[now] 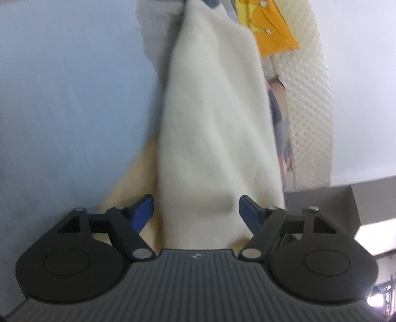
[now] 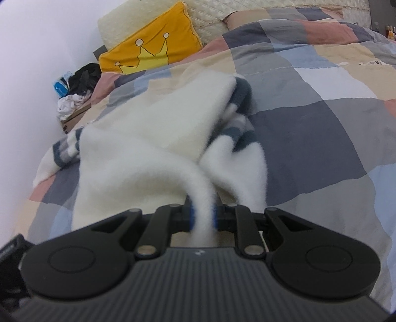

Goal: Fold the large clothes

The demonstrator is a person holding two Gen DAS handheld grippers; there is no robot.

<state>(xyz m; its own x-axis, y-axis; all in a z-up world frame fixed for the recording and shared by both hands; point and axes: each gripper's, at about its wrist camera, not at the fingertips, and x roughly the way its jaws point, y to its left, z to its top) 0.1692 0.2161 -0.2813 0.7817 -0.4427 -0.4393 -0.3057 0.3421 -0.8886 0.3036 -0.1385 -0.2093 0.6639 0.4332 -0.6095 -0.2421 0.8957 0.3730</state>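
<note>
A cream-white fuzzy garment [image 2: 160, 119] with grey-blue stripes lies crumpled on the patchwork bed cover [image 2: 309, 123]. My right gripper [image 2: 203, 215] is shut on a thick fold of it, and the cloth bulges out between the blue pads. In the left wrist view the same garment [image 1: 210, 123] runs as a long cream band away from my left gripper [image 1: 196, 210]. That gripper stands open, its blue fingers [image 1: 146, 210] spread wide. The cloth lies between and beyond them, and the pads do not press on it.
A yellow crown cushion [image 2: 153, 47] leans on the quilted cream headboard [image 2: 222, 14] at the bed's far end. Beside the bed at the left wall sit dark and white clutter [image 2: 79, 81] and a cardboard box [image 2: 71, 121]. The checked cover spreads wide to the right.
</note>
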